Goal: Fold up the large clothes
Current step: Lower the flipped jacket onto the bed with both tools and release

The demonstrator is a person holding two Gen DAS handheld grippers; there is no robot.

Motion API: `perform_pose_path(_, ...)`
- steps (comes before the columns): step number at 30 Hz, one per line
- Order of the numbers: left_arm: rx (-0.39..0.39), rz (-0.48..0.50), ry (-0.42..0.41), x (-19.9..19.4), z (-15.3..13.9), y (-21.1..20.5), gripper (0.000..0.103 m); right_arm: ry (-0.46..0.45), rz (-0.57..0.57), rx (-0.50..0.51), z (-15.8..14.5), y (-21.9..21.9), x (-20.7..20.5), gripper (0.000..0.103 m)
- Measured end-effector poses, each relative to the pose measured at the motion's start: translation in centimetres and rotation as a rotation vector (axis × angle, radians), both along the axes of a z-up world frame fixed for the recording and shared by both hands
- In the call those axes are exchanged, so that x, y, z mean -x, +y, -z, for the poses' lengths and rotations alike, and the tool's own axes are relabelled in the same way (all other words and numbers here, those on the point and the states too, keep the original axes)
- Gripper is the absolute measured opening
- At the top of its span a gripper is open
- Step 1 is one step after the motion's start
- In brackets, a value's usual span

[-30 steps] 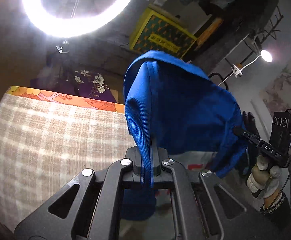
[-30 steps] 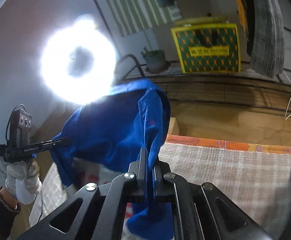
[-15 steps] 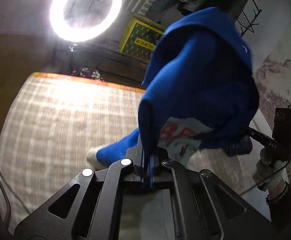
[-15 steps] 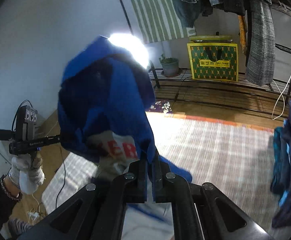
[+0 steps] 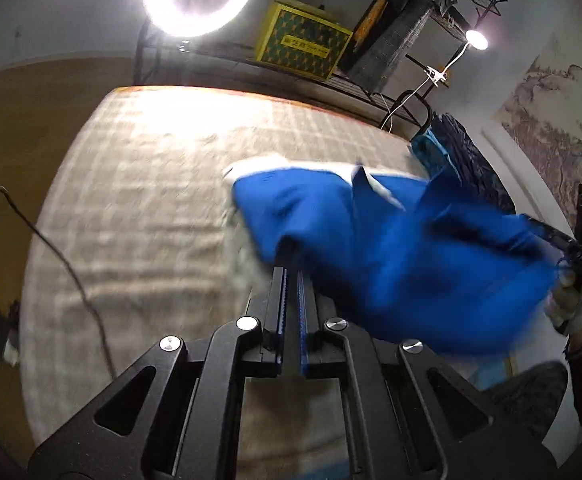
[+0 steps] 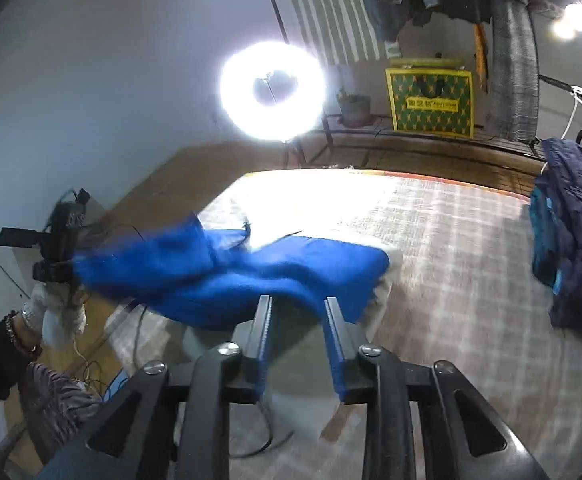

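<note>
Blue garment spread low over the checked bed cover, one corner pinched, the other just let go.

Your widest room is the beige checked bed cover (image 6: 451, 260), woven and lightly rumpled, bare toward its far orange edge and on its left half; its right edge is crowded by a dark quilted jacket (image 6: 579, 240). The blue garment (image 5: 391, 248), a soft knit with pale fabric showing at its far edge, stretches in a blurred band across the near middle of the cover. Your left gripper (image 5: 289, 276) has its jaws pressed together on a blue fold. Your right gripper (image 6: 297, 304) has just been opening its jaws; they stand apart, cloth lying just past the tips, nothing clamped.
</note>
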State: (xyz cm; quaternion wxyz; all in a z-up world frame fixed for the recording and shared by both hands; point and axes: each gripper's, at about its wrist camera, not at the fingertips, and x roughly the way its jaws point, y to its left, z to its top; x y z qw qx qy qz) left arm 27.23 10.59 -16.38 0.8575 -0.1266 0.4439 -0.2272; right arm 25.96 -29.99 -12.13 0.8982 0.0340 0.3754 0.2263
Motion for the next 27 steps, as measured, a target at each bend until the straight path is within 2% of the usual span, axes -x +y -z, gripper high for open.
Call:
perform_pose_path(5,0.045,-0.065,0.004,5.0,-1.4,3.0,0.001,-0.053,0.0,-0.045,-2.4,-0.8,5.8,0.031)
perform_pose_path(10,0.102,-0.061,-0.008,8.8,-4.6,3.4,0.001,-0.105,0.002,-0.081,-5.7,-1.5,10.8,0.034)
perform_pose_path(15,0.162,-0.048,-0.055,12.0,-9.9,3.2,0.001,-0.172,0.006,-0.079,-9.3,-1.9,15.2,0.034)
perform_pose_path(18,0.166,-0.042,-0.106,14.7,-14.7,3.3,0.001,-0.222,0.013,-0.073,-11.9,-2.3,17.4,0.035)
perform_pose_path(21,0.139,-0.031,-0.177,16.9,-18.8,3.3,0.01,-0.274,0.018,-0.066,-14.6,-2.6,19.4,0.035)
perform_pose_path(23,0.134,-0.034,-0.211,18.2,-21.2,3.4,0.023,-0.304,0.025,-0.065,-16.0,-2.9,20.4,0.035)
perform_pose_path(27,0.12,-0.042,-0.237,18.7,-22.9,3.4,0.026,-0.336,0.039,-0.057,-17.0,-3.2,21.0,0.047)
